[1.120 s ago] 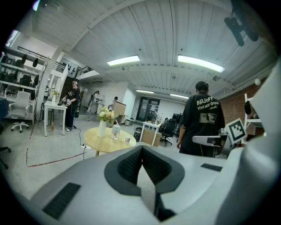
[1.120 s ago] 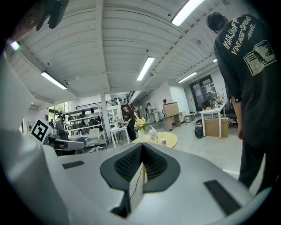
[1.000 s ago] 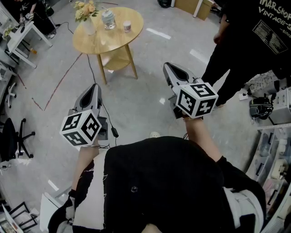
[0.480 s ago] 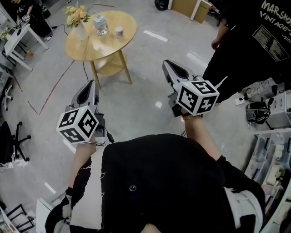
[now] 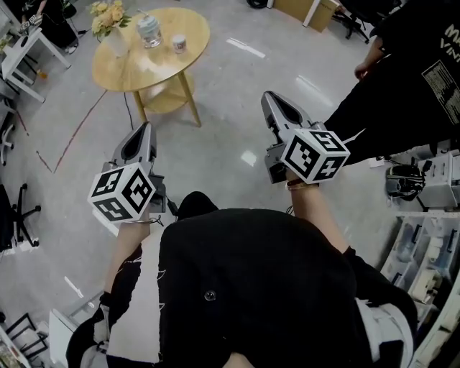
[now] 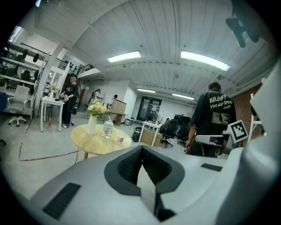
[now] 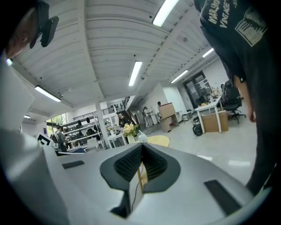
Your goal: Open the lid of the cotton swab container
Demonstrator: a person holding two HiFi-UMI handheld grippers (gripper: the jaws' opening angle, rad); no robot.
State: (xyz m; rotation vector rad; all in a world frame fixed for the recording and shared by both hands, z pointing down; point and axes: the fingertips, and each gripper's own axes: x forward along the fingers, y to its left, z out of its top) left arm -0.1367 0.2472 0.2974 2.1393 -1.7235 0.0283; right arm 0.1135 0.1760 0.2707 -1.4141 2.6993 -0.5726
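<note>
A round wooden table (image 5: 159,66) stands far ahead at the upper left of the head view. On it are a clear lidded jar (image 5: 149,30), a small white pot (image 5: 179,44) and a vase of flowers (image 5: 109,21); which one holds cotton swabs I cannot tell. The left gripper view shows the jar (image 6: 107,130) and the pot (image 6: 120,140) well beyond my jaws. My left gripper (image 5: 144,131) and right gripper (image 5: 271,99) are held out over the floor, both shut and empty. In the right gripper view the jar (image 7: 142,138) peeks above my shut right gripper (image 7: 141,154).
A person in a black T-shirt (image 5: 406,86) stands close at the right. A white desk (image 5: 25,47) and an office chair (image 5: 18,212) are at the left. A cable (image 5: 131,108) runs across the floor by the table. Storage shelves (image 5: 431,251) line the right edge.
The table has slid toward the upper left of the head view and the bystander toward the right. Both grippers keep their pose and stay shut. A shoe now shows between them.
</note>
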